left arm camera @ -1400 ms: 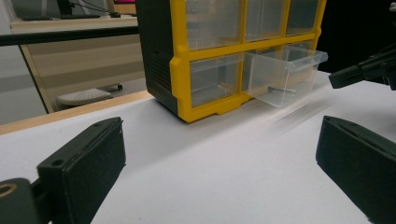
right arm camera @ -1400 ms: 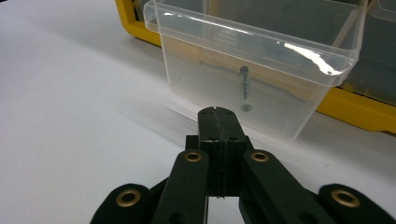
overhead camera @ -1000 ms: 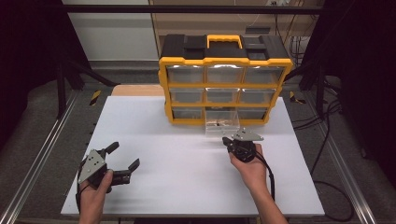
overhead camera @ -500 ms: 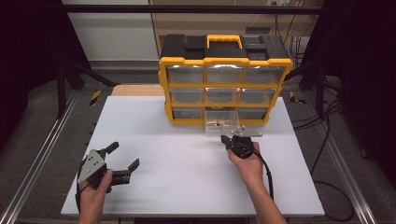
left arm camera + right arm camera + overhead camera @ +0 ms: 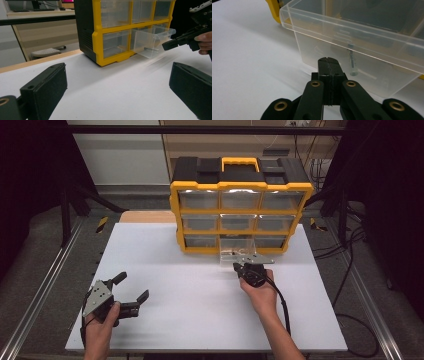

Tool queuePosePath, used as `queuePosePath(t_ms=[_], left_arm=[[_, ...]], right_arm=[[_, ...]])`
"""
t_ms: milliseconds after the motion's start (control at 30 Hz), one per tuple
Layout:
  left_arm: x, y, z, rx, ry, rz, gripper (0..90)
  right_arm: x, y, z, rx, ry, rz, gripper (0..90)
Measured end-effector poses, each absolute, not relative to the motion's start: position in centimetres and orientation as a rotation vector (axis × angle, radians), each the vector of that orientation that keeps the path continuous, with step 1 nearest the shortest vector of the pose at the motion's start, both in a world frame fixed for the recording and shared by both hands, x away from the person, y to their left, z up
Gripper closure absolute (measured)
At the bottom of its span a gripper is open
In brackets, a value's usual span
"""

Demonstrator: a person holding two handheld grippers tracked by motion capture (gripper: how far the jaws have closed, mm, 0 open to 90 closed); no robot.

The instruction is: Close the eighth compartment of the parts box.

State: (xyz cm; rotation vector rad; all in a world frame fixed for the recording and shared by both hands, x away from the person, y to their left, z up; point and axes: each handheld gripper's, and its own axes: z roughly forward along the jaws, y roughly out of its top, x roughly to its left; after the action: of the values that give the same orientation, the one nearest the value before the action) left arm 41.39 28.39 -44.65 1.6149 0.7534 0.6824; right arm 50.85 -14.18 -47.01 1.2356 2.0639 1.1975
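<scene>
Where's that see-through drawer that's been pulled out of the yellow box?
In the high view the clear drawer sticks out from the bottom row, middle, of the yellow organizer, onto the white table. The shut right gripper sits just in front of it.

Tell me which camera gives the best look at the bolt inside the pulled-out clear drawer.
The right gripper view: the bolt stands close and sharp behind the clear drawer front. In the left gripper view it is a thin grey streak. In the high view it is too small to make out.

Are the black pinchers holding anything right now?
No. The right gripper is shut with nothing between its jaws, right in front of the clear drawer. The left gripper is open over the white table.
</scene>
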Motion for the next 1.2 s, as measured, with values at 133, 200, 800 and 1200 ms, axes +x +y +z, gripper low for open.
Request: queuePosePath(t_ms=[133,200,800,1200], left_arm=[[41.4,28.4,-44.7,1.617,0.752,0.682,1.5],[41.4,28.4,-44.6,1.615,0.753,0.682,1.5],[41.4,28.4,-44.7,1.619,0.750,0.682,1.5],[41.4,28.4,-44.7,1.618,0.750,0.681,1.6]], right_arm=[[51.1,-13.9,-47.1,1.225,2.066,1.183,90.0],[51.2,-13.8,-47.1,1.227,2.064,1.184,90.0],[51.8,-13.3,-47.3,1.222,2.071,1.174,90.0],[52.1,-13.1,-47.1,1.218,2.066,1.168,90.0]])
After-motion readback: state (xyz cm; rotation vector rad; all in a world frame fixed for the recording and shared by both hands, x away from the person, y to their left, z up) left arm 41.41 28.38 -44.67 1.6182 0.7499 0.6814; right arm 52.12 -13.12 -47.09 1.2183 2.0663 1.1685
